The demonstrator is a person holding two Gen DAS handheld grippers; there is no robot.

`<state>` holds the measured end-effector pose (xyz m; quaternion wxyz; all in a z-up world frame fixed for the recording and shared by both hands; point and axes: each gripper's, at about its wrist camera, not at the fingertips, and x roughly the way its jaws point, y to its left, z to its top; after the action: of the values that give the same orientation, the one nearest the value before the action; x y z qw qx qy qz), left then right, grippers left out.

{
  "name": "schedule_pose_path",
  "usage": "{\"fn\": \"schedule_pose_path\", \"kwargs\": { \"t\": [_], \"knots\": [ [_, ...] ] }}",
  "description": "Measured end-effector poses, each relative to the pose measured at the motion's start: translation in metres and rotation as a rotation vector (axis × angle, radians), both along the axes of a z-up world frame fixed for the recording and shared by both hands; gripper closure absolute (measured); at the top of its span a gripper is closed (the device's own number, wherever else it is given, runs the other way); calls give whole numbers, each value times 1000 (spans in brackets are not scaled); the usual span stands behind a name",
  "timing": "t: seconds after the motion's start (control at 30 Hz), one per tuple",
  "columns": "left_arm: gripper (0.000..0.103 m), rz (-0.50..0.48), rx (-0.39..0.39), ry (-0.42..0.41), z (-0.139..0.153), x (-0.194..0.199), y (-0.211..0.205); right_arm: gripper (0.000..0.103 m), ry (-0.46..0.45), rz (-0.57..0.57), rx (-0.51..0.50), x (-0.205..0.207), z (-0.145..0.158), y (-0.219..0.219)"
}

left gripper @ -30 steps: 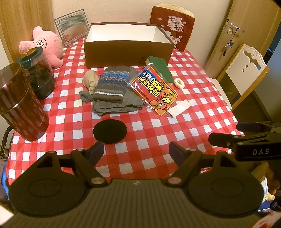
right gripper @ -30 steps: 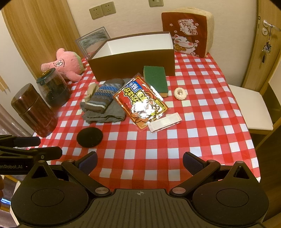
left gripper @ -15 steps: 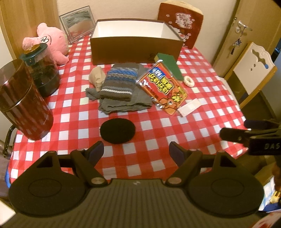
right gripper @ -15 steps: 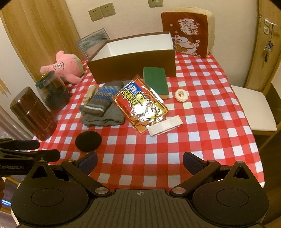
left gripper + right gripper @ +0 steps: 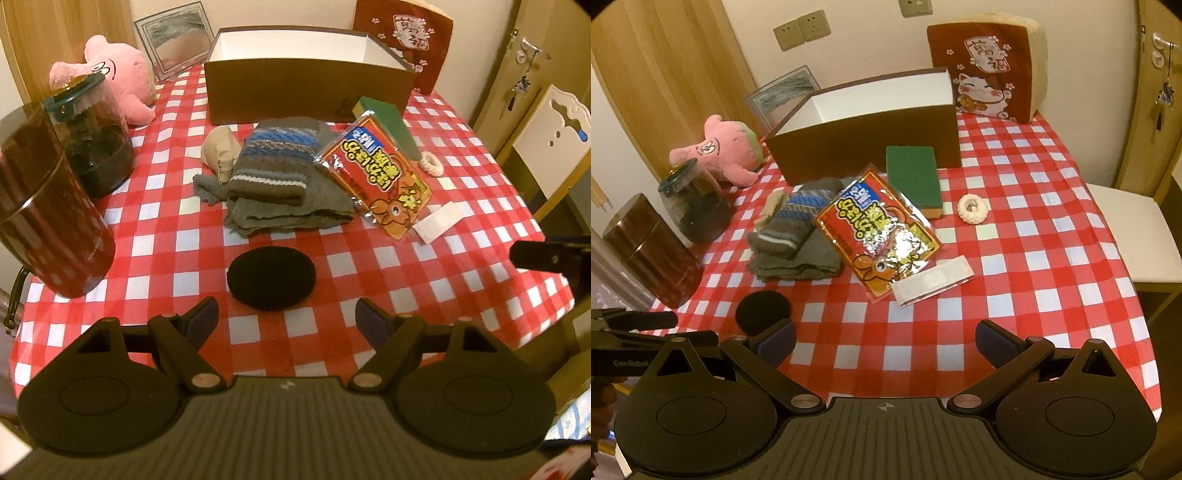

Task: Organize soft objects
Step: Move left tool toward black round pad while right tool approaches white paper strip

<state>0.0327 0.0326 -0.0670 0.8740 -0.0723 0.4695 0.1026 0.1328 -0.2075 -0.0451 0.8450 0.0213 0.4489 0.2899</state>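
Observation:
On the red-checked table lie a striped knit piece (image 5: pixel 275 164) (image 5: pixel 792 223) on a folded grey cloth (image 5: pixel 295 212) (image 5: pixel 801 260), a beige pouch (image 5: pixel 220 151), a black round pad (image 5: pixel 271 277) (image 5: pixel 762 307), a green sponge (image 5: pixel 913 179), a white scrunchie (image 5: pixel 973 208) and a red foil packet (image 5: pixel 375 177) (image 5: pixel 879 230). An open brown box (image 5: pixel 310 92) (image 5: pixel 868 142) stands behind them. My left gripper (image 5: pixel 286 319) is open just short of the black pad. My right gripper (image 5: pixel 884 339) is open above the table's front edge.
A pink plush (image 5: pixel 118 79) (image 5: pixel 718 147), a glass jar (image 5: pixel 94 136), a dark canister (image 5: pixel 48 218) and a picture frame (image 5: pixel 173 37) stand at the left. A cat cushion (image 5: pixel 988 66) leans at the back. A white strip (image 5: pixel 932 280) lies beside the packet. A chair (image 5: pixel 1134 236) stands right.
Both grippers have moved forward toward the table; the objects look larger and nearer. The left gripper has come close to the black pad. Nothing on the table has moved.

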Motion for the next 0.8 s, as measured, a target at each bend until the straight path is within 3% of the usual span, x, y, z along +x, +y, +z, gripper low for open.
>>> {"fn": "schedule_pose_path", "kwargs": {
  "t": [0.4, 0.8],
  "knots": [
    [23, 57, -27, 46, -41, 29, 10, 0, 60, 4, -41, 34, -29, -2],
    [23, 161, -75, 144, -79, 62, 12, 0, 103, -2, -78, 73, -48, -3]
  ]
}}
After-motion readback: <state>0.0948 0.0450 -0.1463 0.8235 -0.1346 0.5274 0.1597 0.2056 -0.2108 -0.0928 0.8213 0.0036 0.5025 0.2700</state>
